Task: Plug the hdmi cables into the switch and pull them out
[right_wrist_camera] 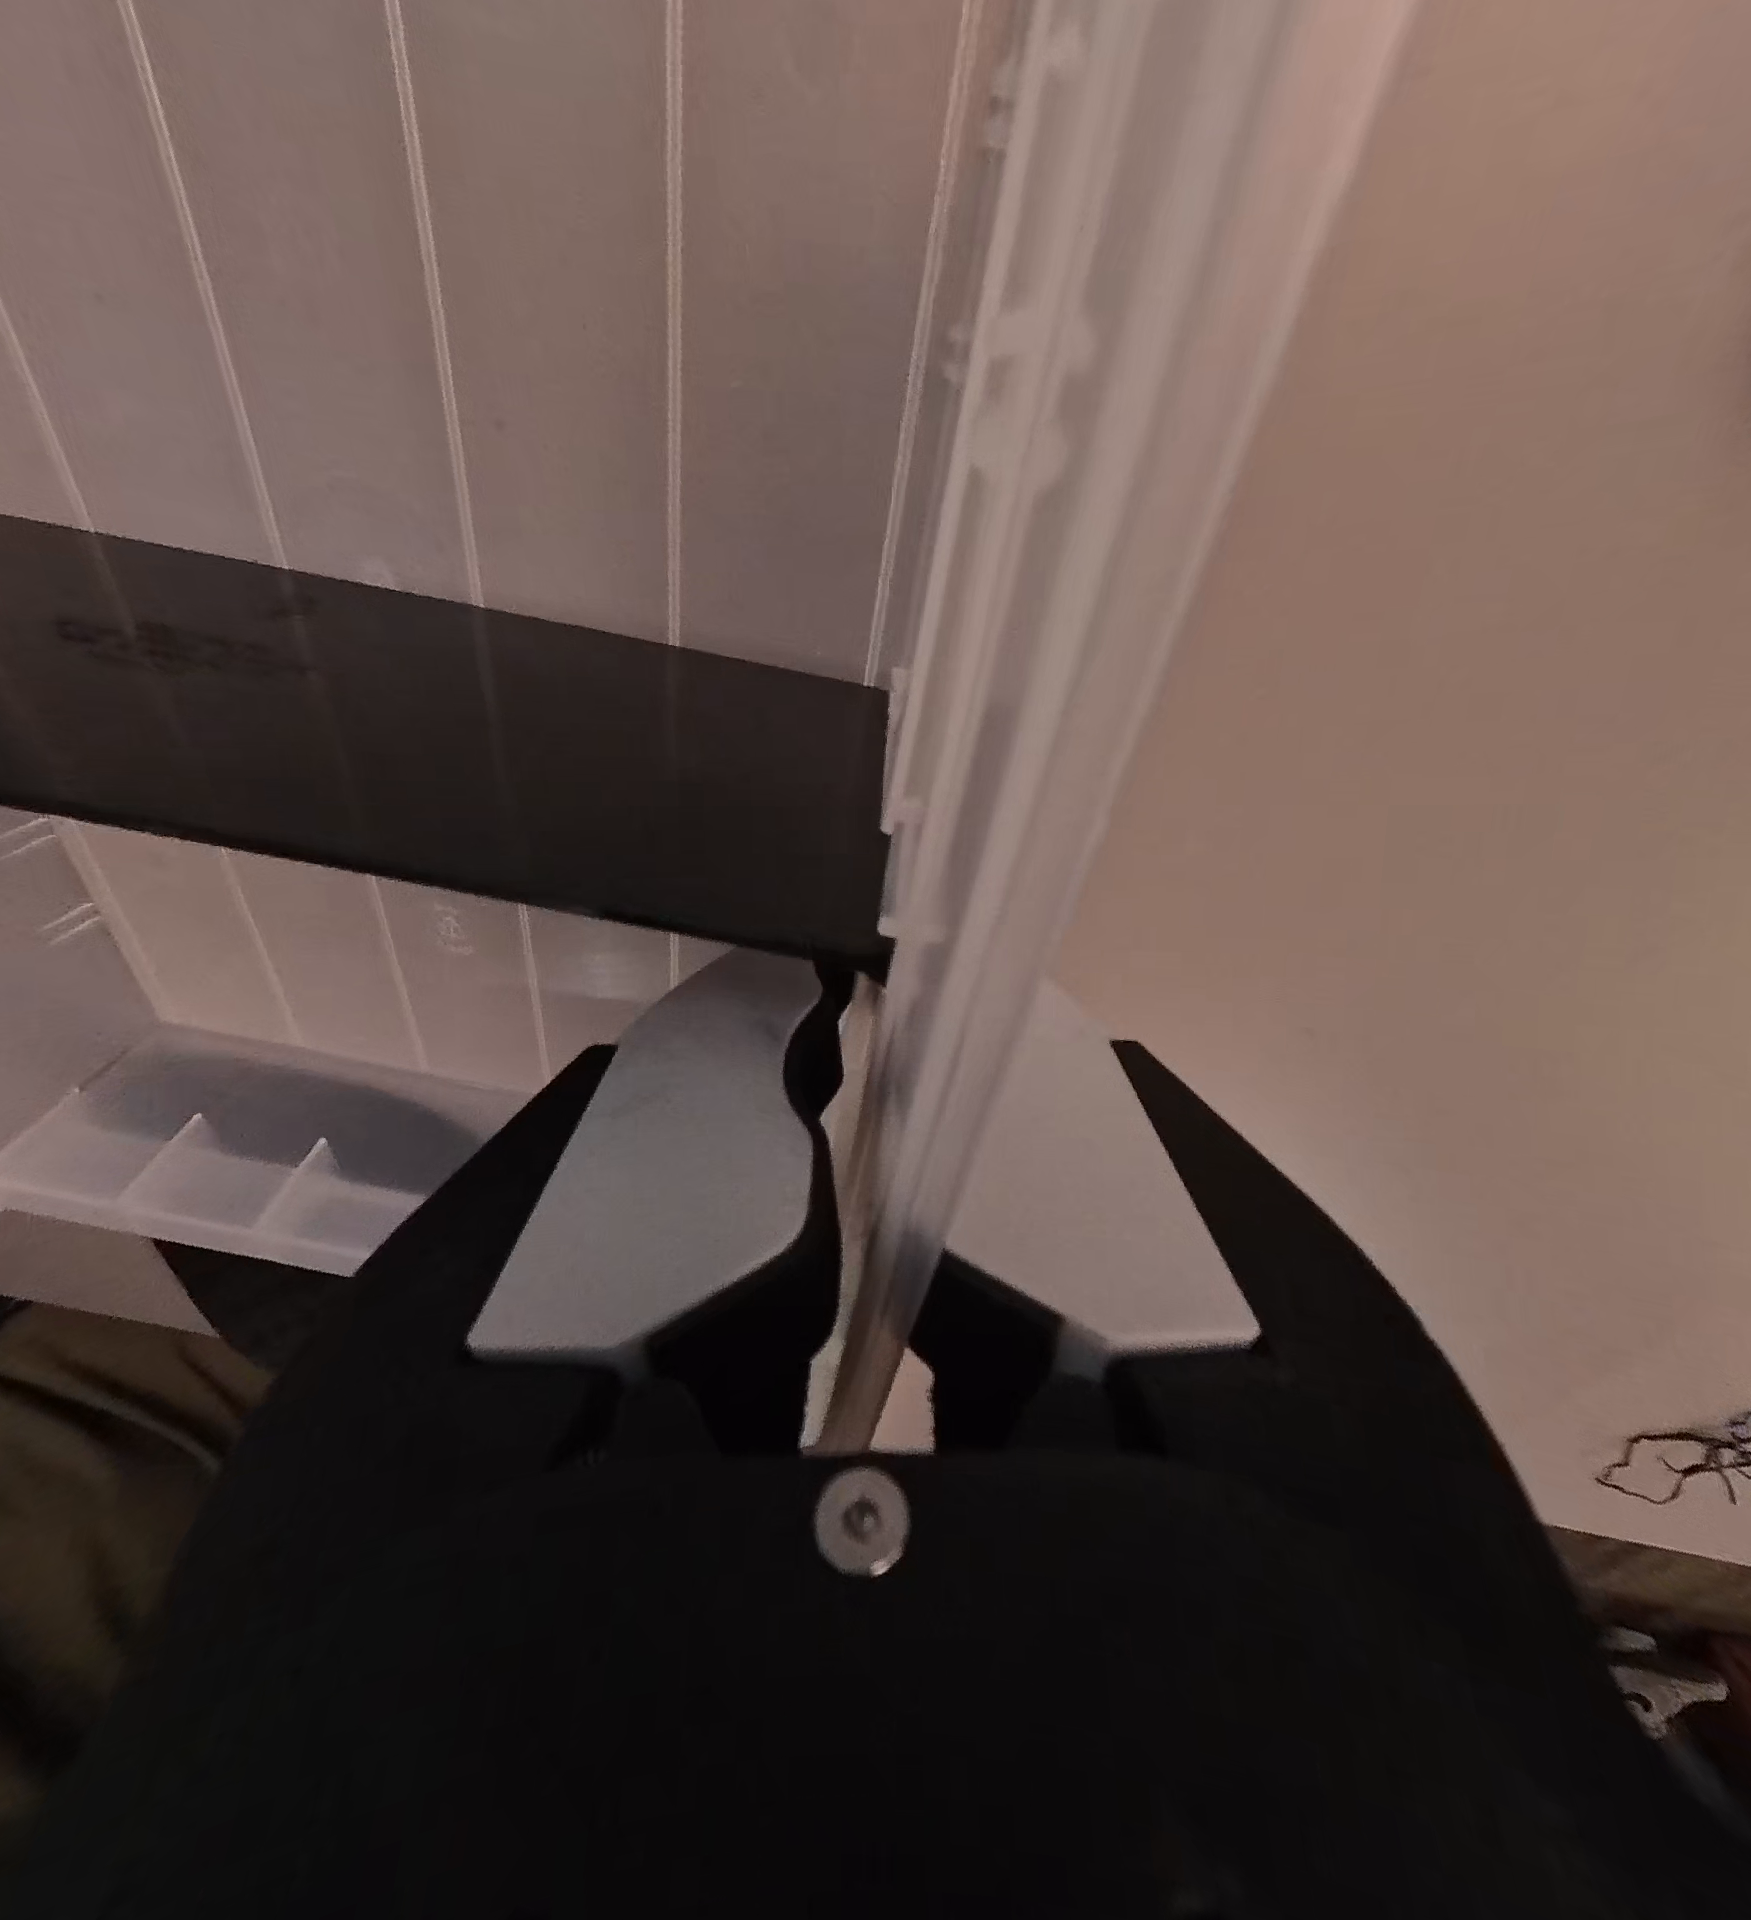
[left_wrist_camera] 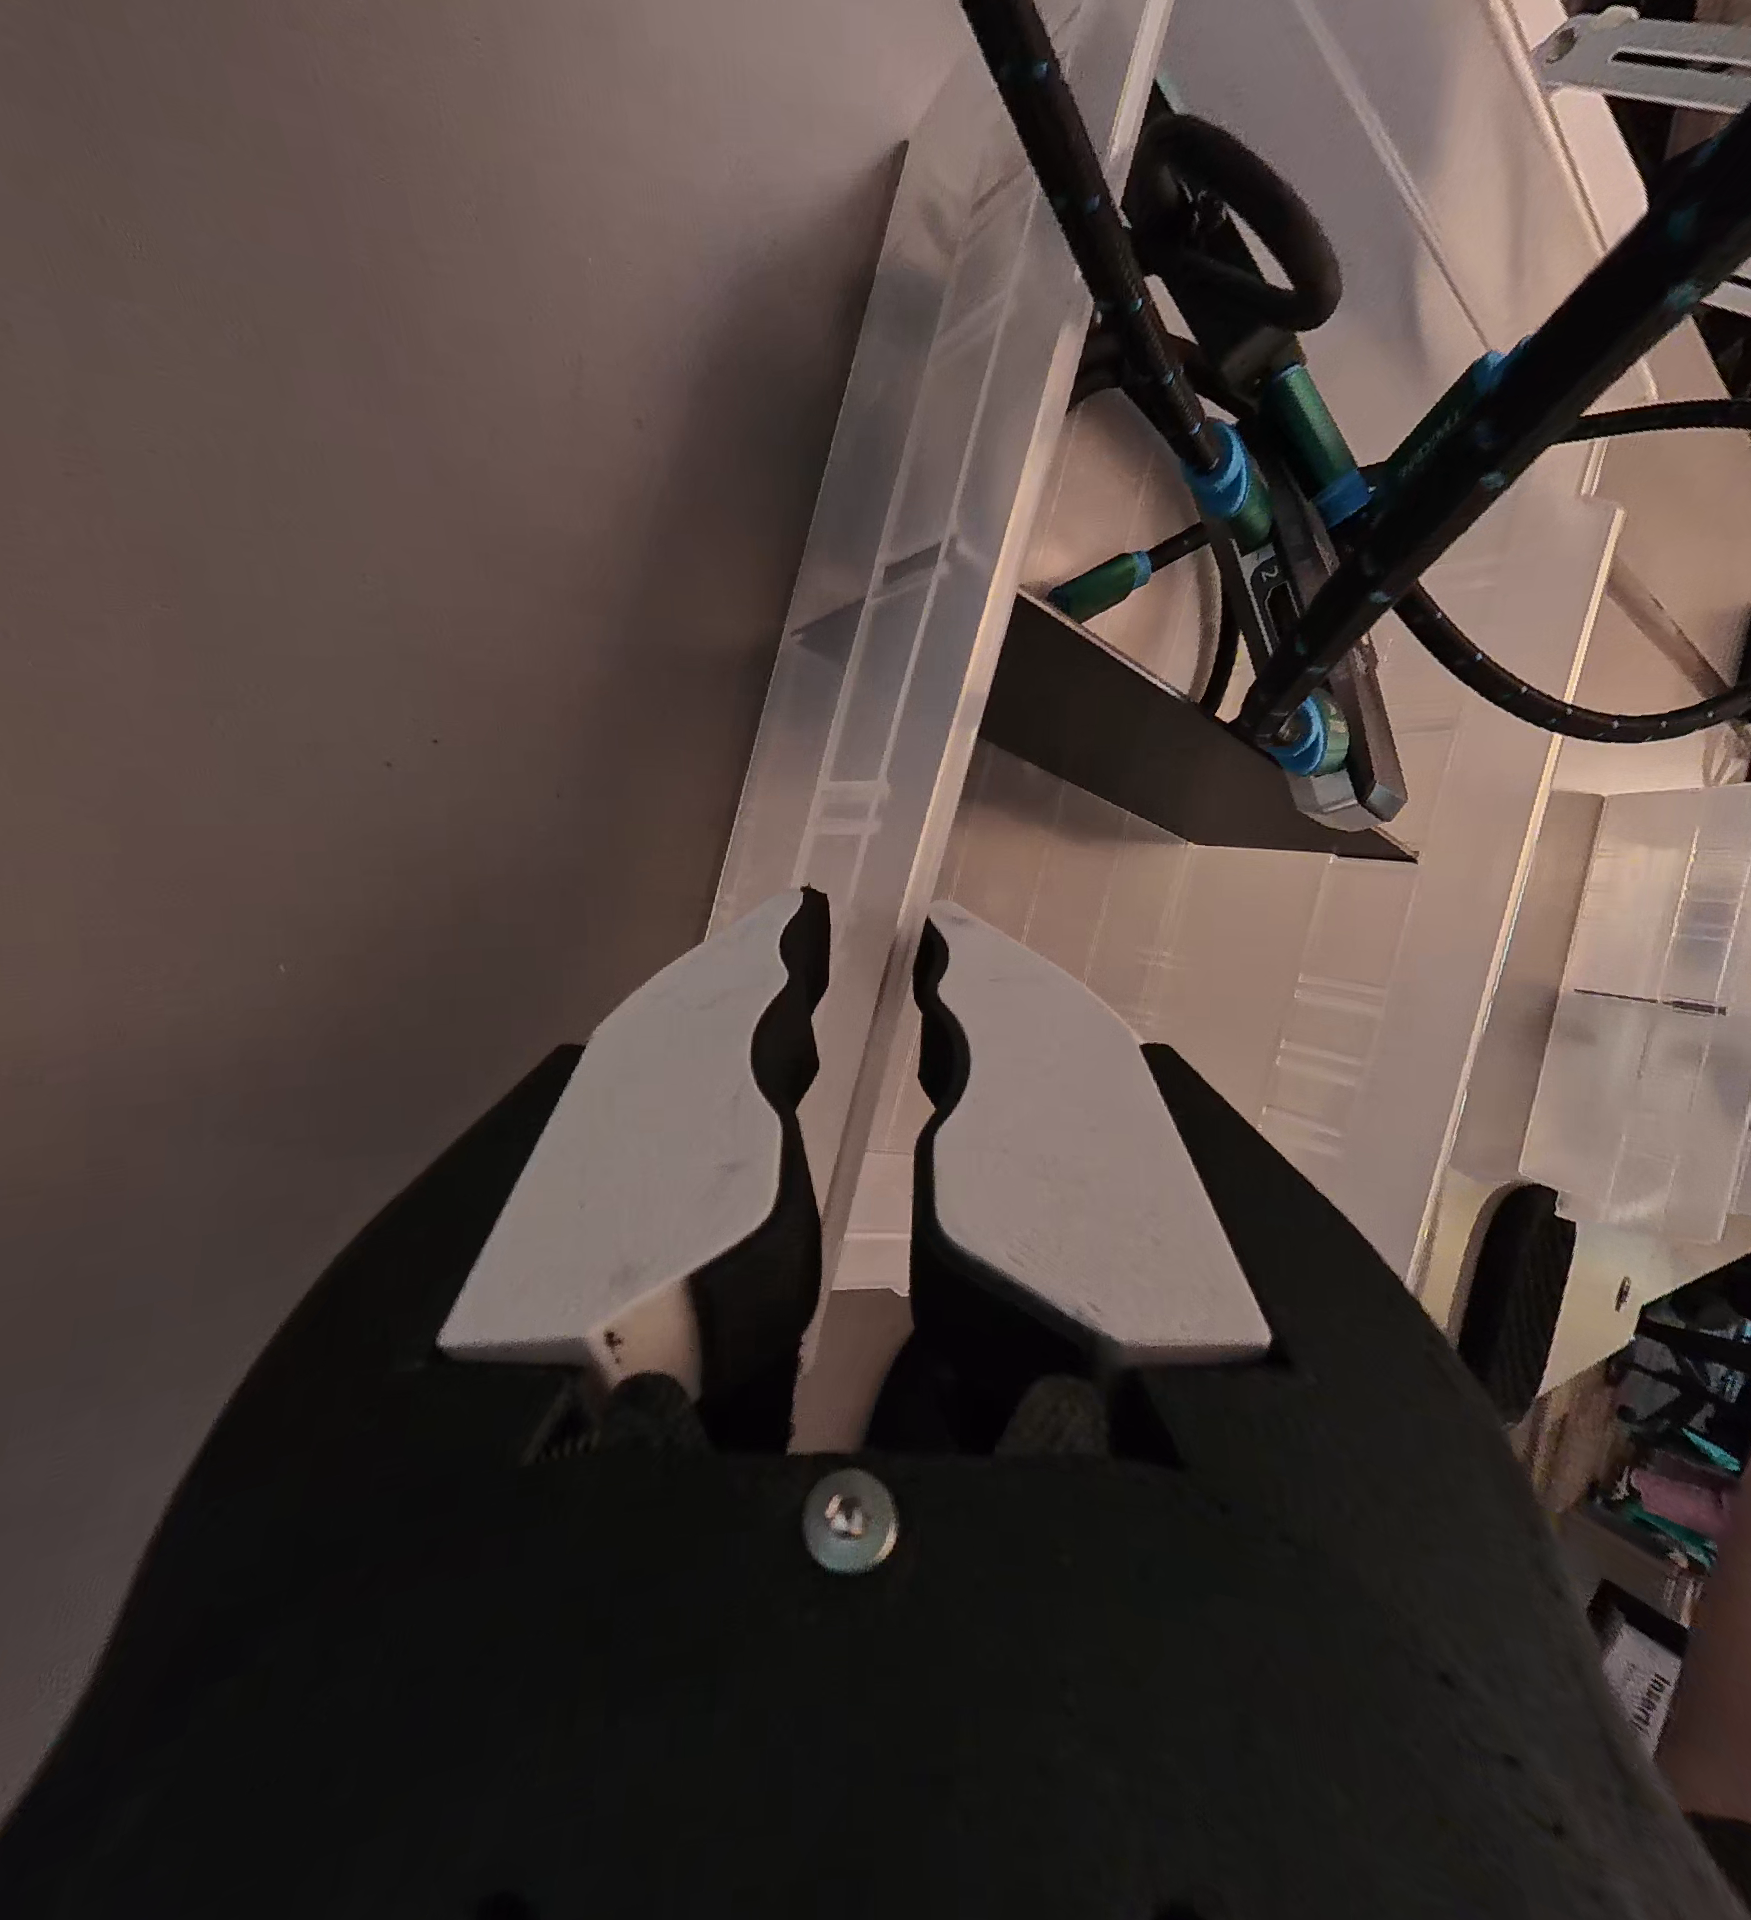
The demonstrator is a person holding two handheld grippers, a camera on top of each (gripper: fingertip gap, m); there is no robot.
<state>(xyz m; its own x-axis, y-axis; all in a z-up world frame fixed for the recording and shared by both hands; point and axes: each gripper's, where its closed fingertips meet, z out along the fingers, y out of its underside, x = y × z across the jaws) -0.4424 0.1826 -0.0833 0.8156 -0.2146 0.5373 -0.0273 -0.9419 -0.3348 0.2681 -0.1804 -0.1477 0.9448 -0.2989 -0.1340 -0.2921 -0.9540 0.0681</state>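
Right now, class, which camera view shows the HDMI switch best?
The left wrist view: the HDMI switch shows inside the clear plastic bin, with braided cables plugged in. The right wrist view shows only the bin's wall and a black strip; no switch.

Dim, warm light on my feeds, the black gripper bodies nearly featureless. My right wrist view is smeared with blur along the clear bin wall (right_wrist_camera: 1006, 727); wide-angle bending curves both pictures' edges.

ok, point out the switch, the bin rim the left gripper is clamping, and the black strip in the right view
switch (left_wrist_camera: 1354, 727), left wrist view, its grey edge near the lower end.
bin rim (left_wrist_camera: 912, 665), left wrist view, the translucent wall above the fingers.
black strip (right_wrist_camera: 435, 727), right wrist view, its middle, seen through the bin.
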